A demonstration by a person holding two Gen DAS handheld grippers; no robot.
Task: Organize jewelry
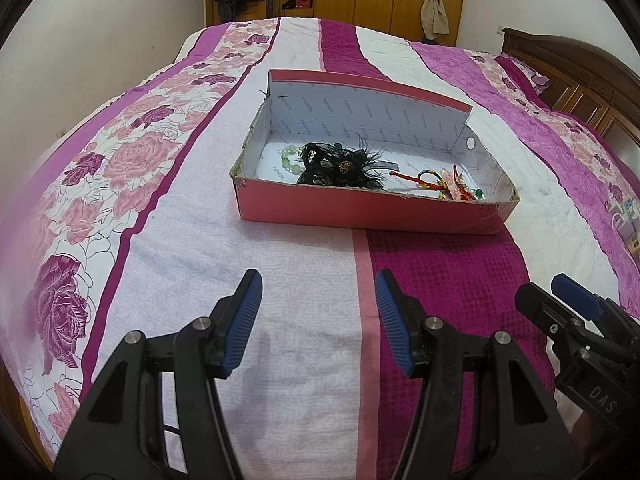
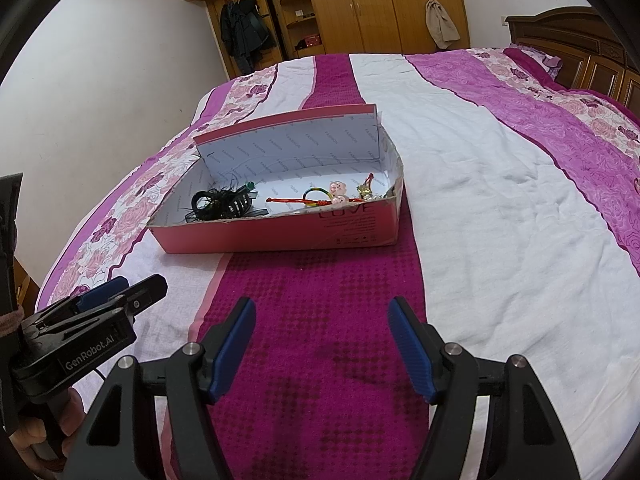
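Observation:
A pink cardboard box (image 1: 360, 210) with a white lining lies open on the bed; it also shows in the right wrist view (image 2: 280, 236). Inside lie a black feathered hair piece (image 1: 344, 166) (image 2: 224, 204), a pale green bead bracelet (image 1: 289, 160), a red cord bracelet (image 1: 424, 180) (image 2: 296, 201) and a pink flower ornament (image 1: 450, 180) (image 2: 338, 192). My left gripper (image 1: 319, 280) is open and empty, above the bedspread in front of the box. My right gripper (image 2: 322, 306) is open and empty, beside the left one, also short of the box.
The bed has a quilted bedspread (image 1: 200, 240) in white, magenta and rose print. A wooden headboard (image 2: 580, 48) is at the right. Wooden wardrobes (image 2: 380, 4) and hanging dark clothes (image 2: 244, 32) stand beyond the bed's far edge. A white wall (image 1: 100, 40) is left.

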